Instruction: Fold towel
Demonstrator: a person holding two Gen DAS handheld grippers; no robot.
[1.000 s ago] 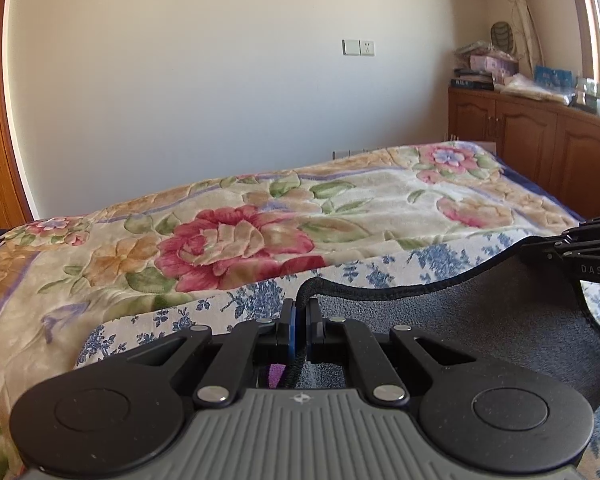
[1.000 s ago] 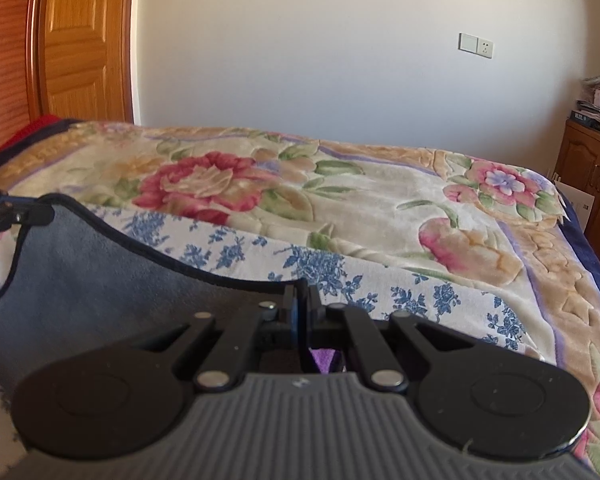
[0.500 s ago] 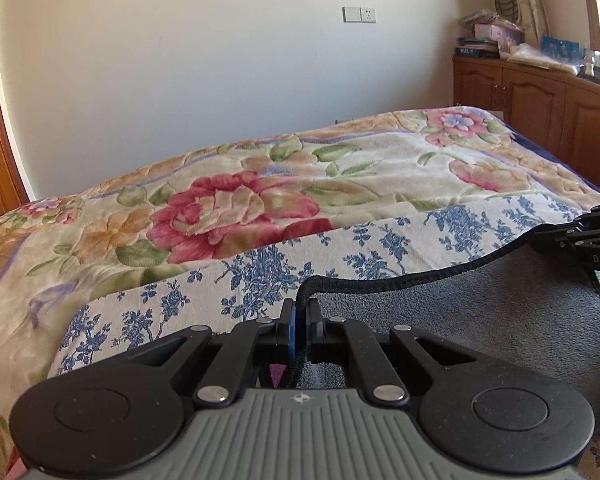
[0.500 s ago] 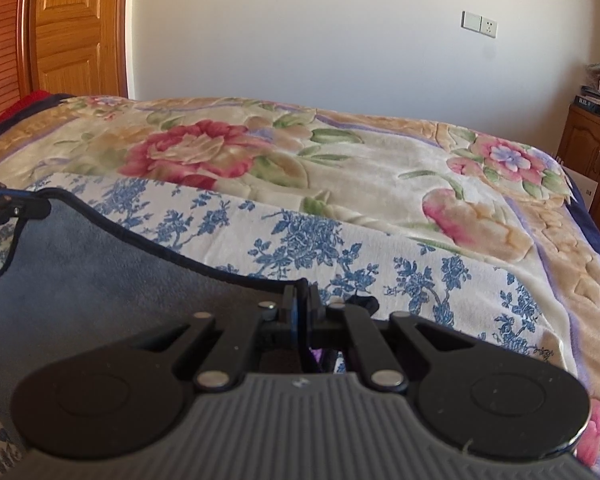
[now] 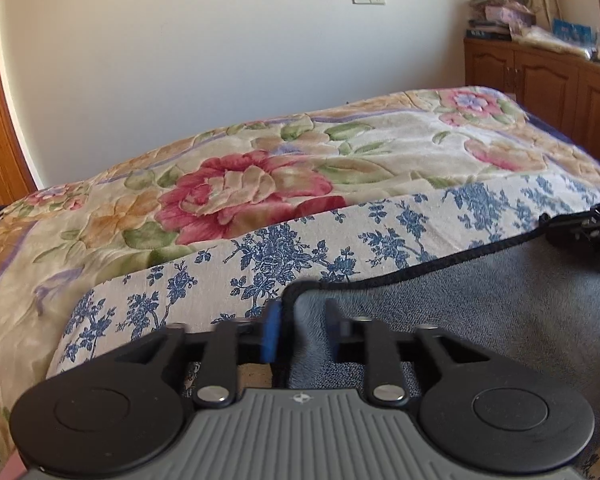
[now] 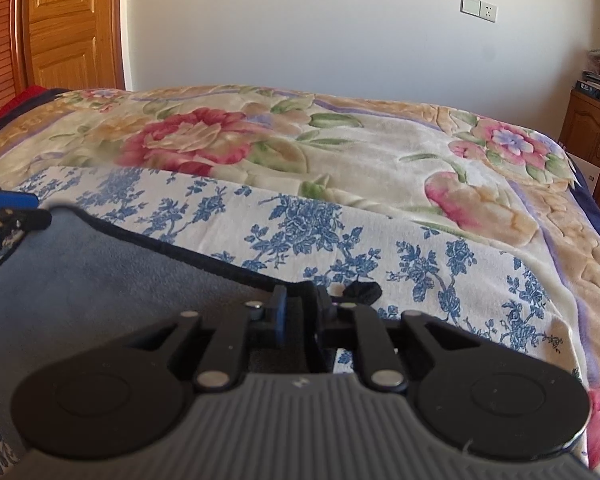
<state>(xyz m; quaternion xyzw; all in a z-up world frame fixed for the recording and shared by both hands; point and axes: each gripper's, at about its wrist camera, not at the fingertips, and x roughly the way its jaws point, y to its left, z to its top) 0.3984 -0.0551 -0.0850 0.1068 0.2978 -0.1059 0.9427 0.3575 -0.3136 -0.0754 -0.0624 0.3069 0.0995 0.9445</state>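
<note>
I have the grey towel lying on a blue-flowered white cloth near me on the bed, its black-bound edge running across both wrist views. My left gripper sits at the towel's left corner with its jaws parted, the corner lying loose between them; my right gripper is at the right corner, jaws likewise apart, gripping nothing.

I judge the towel to be soft, light and limp, with a nap that should cling a little to the cloth under it. It will sag wherever it is unsupported, so the two corners on the bound edge, where the hem gives the pads something firm, look like the best places to take hold. A small black loop sticks out by the right corner.

The flowered cloth could lift along with the towel. The floral blanket beyond is bare; the wooden cabinets and door stand well apart.
</note>
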